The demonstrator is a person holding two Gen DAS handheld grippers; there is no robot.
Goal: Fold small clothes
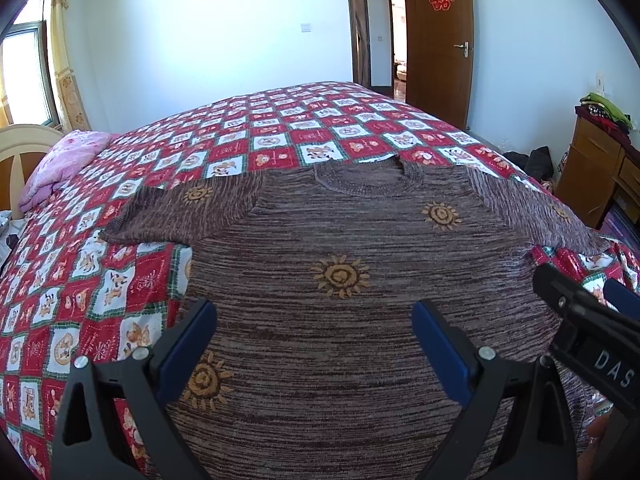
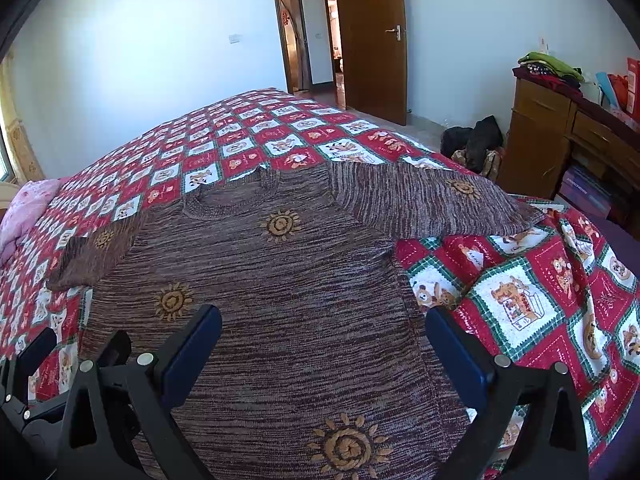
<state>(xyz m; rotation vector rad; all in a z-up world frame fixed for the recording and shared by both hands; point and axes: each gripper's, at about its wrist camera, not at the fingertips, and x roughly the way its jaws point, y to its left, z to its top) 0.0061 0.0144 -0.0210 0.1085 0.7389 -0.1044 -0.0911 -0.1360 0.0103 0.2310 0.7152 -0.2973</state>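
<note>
A brown knit sweater with orange sun motifs lies flat on the bed, front up, collar away from me and both sleeves spread out. It also shows in the right wrist view. My left gripper is open and empty above the sweater's lower body. My right gripper is open and empty above the sweater's lower right part, near its right side edge. The right gripper's body shows at the right edge of the left wrist view.
The bed is covered with a red and white checked quilt. A pink pillow lies at the far left. A wooden dresser with piled clothes stands to the right. Dark bags sit on the floor by an open door.
</note>
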